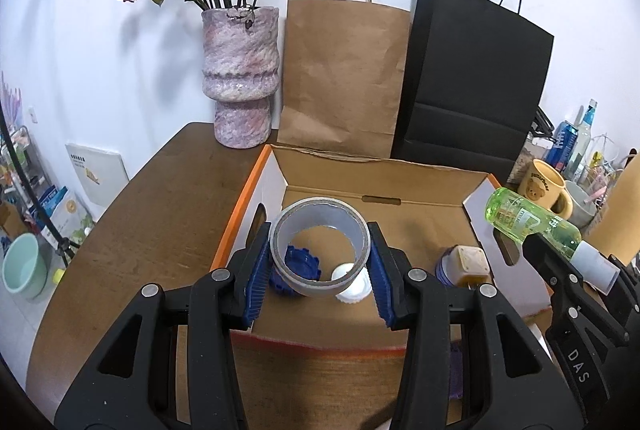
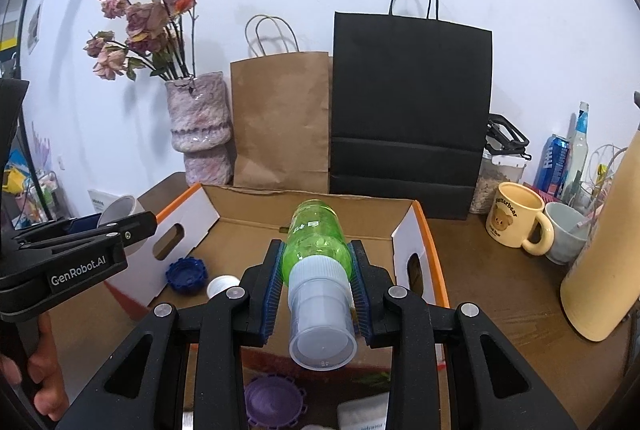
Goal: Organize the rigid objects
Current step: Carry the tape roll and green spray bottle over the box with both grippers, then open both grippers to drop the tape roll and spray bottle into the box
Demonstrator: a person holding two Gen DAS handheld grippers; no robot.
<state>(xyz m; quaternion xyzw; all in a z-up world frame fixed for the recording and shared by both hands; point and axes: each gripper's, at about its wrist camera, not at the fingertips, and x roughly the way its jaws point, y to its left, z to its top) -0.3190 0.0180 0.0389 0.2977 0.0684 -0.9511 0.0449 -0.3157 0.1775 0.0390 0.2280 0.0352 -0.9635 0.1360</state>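
The left wrist view shows the left gripper (image 1: 320, 262) closed on a roll of grey tape (image 1: 319, 245), its blue pads (image 1: 256, 278) pressing the roll's outer sides and holding it above the open cardboard box (image 1: 384, 186). Down in the box lie a blue gear-shaped lid (image 1: 298, 262), a white cap (image 1: 352, 284) and a small bottle with a cream top (image 1: 464, 264). In the right wrist view, the right gripper (image 2: 316, 278) is clamped tight on a green bottle (image 2: 316, 242) near its grey cap (image 2: 322, 318), cap end toward the camera, the body reaching out over the box. A purple lid (image 2: 274, 404) sits on the table just in front of the box. Behind stand a vase (image 1: 240, 78), a brown bag (image 1: 344, 78) and a black bag (image 1: 476, 82); a yellow mug (image 2: 516, 216) sits off right.
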